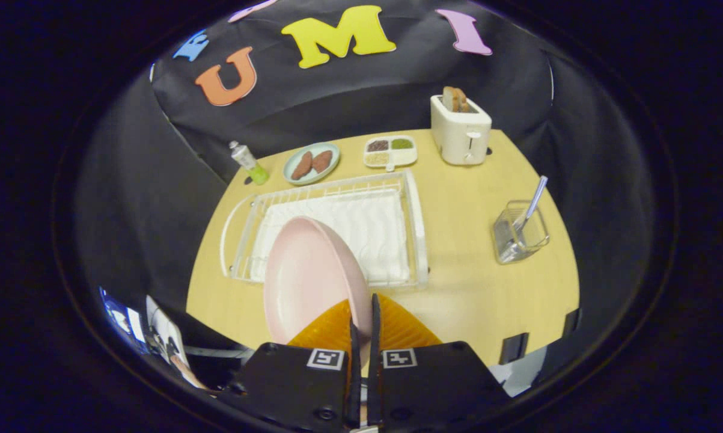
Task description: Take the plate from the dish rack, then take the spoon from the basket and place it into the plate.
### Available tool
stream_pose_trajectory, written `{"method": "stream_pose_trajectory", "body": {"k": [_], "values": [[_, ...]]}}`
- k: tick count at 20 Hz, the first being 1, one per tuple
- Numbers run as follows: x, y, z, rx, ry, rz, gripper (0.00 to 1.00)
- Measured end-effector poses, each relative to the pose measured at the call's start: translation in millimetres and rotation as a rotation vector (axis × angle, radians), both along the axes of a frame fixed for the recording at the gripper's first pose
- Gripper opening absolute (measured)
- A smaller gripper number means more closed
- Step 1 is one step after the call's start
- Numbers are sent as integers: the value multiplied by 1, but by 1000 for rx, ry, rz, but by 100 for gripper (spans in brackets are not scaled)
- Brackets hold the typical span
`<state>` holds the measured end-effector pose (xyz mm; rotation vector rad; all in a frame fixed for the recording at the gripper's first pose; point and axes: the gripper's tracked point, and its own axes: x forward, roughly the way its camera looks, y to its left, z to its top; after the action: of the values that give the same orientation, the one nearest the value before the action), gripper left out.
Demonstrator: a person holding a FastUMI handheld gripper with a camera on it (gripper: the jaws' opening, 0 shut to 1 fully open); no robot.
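A pale pink plate (307, 279) hangs tilted on edge in the air, its rim pinched between my two fingers, so my gripper (364, 313) is shut on it. Beyond and below the plate lies the white wire dish rack (418, 228) with a white mat inside. Off to the right of the fingers a clear basket (520, 237) stands on the wooden table (469, 288), and a spoon (532, 204) leans upright in it, handle up.
Along the table's back edge stand a white toaster (460, 132) with bread, a divided tray (390, 151) of small foods, a light plate (311, 162) with two brown pieces, and a green-capped bottle (248, 162). Bare tabletop lies between rack and basket.
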<state>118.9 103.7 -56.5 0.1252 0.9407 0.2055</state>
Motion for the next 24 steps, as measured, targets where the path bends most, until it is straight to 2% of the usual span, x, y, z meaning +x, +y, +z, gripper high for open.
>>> {"method": "stream_pose_trajectory", "body": {"k": [4, 9, 12, 17, 21, 24], "values": [[-12, -23, -65, 14, -4, -6, 10], [-20, -20, -131, 199, 52, 11, 10], [-23, -22, -157, 209, 83, 14, 11], [-11, -17, -169, 252, 51, 47, 12], [-2, -22, -179, 225, 4, 33, 17], [7, -39, -184, 138, -54, -5, 21]]}}
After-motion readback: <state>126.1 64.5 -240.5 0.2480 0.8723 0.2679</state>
